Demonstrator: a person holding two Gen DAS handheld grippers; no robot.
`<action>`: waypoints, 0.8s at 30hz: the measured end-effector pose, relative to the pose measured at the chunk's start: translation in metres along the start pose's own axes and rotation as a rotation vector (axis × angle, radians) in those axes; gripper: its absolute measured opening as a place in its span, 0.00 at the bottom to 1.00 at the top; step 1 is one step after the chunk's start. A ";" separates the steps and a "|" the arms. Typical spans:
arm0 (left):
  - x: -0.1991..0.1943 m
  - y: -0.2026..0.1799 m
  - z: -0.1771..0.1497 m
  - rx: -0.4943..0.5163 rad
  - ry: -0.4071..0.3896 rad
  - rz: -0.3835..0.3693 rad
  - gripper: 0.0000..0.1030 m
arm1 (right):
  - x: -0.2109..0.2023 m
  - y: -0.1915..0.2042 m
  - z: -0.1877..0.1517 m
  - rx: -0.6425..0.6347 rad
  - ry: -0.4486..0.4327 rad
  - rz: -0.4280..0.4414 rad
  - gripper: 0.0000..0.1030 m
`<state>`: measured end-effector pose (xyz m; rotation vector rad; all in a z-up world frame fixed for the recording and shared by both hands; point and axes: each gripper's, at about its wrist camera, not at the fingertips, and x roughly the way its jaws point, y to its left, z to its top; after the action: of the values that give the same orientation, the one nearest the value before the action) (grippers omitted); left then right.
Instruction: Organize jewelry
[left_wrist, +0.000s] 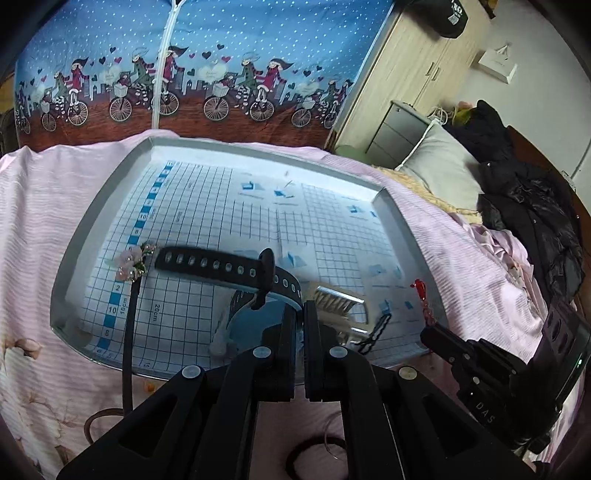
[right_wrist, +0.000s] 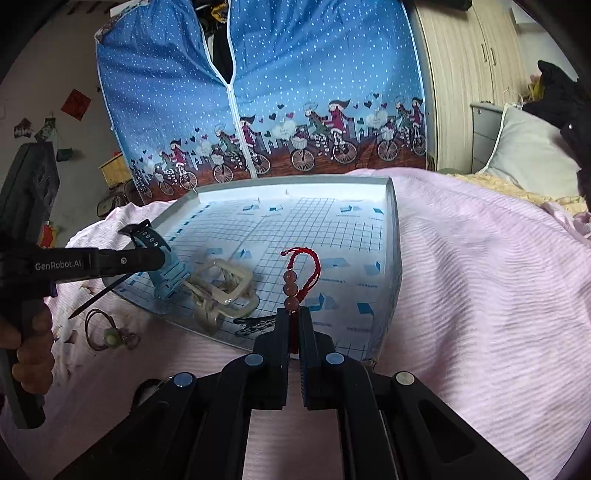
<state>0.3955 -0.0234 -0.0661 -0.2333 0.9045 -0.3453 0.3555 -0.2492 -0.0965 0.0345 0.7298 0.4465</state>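
A shallow grey tray (left_wrist: 92, 221) lined with blue grid paper lies on the bed. My left gripper (left_wrist: 300, 306) is shut on a watch (left_wrist: 221, 264) with a black holed strap and a pale blue band, held low over the tray's near left part. From the right wrist view the watch (right_wrist: 168, 273) hangs from that gripper (right_wrist: 159, 254) into the tray. My right gripper (right_wrist: 291, 314) is shut on a red cord charm (right_wrist: 290, 284) with round beads, over the tray's near edge. A headband with pink flowers (left_wrist: 133, 264) leans over the tray's left rim.
A cream claw clip (right_wrist: 221, 291) and a black hair clip (right_wrist: 255, 323) lie in the tray's near part. Hair ties (right_wrist: 107, 332) sit on the pink sheet (right_wrist: 480, 277) in front of the tray. A blue fabric wardrobe (right_wrist: 314, 74) stands behind; a grey pillow (left_wrist: 439, 166) and a black jacket (left_wrist: 532, 206) lie to the right.
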 end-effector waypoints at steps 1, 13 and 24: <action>0.001 -0.001 -0.001 -0.001 0.004 -0.001 0.01 | 0.003 -0.002 0.000 0.004 0.013 0.002 0.05; -0.006 -0.008 -0.009 -0.018 0.066 0.023 0.36 | 0.004 -0.002 0.005 0.038 0.037 0.000 0.11; -0.108 -0.031 -0.025 0.004 -0.138 0.014 0.87 | -0.077 0.018 0.017 0.026 -0.145 -0.038 0.86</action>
<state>0.3077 -0.0113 0.0076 -0.2439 0.7686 -0.3142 0.3086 -0.2622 -0.0314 0.0768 0.5923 0.3936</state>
